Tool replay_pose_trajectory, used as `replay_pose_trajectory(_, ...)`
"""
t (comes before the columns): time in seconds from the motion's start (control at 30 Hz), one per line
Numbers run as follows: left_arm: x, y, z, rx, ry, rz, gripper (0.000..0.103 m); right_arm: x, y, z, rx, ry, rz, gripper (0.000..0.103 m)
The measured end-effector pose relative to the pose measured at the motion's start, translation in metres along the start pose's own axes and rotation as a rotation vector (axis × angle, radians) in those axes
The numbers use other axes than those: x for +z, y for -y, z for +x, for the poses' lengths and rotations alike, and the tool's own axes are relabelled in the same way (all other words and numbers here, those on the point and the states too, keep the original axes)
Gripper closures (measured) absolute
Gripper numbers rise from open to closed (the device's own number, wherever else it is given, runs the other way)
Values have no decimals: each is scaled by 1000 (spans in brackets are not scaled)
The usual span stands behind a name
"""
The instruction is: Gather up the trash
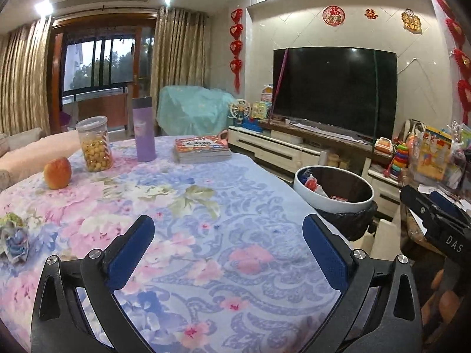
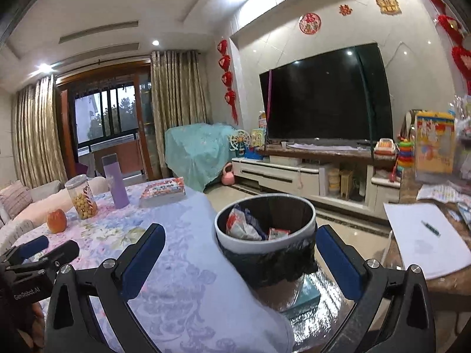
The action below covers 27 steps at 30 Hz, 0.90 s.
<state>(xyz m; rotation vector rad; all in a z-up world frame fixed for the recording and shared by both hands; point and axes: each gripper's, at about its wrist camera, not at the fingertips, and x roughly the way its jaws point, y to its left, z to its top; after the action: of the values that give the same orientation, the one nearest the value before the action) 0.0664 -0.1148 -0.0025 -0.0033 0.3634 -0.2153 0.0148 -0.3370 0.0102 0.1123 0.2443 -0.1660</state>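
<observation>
Wrappers sit in our white round bin with black liner (image 2: pixel 266 236) off the table's right edge; both grippers (image 1: pixel 228 253) (image 2: pixel 240 261) gape empty, so next we seek the crumpled scrap (image 1: pixel 13 239) at the floral-clothed table's (image 1: pixel 206 206) left edge

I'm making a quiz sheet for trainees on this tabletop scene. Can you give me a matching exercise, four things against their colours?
Things:
1. apple
2. flask
3. bin
4. left gripper pads

Colours:
A. white rim, black liner
B. blue
C. red and orange
D. lilac

Pairs: 1-C, 2-D, 3-A, 4-B
</observation>
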Motion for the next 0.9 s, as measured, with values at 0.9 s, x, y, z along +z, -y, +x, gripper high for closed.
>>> replay_pose_trajectory(0.9,-7,1,-19,47,47,26,0,-16,0,-10,5,-7,-25,0)
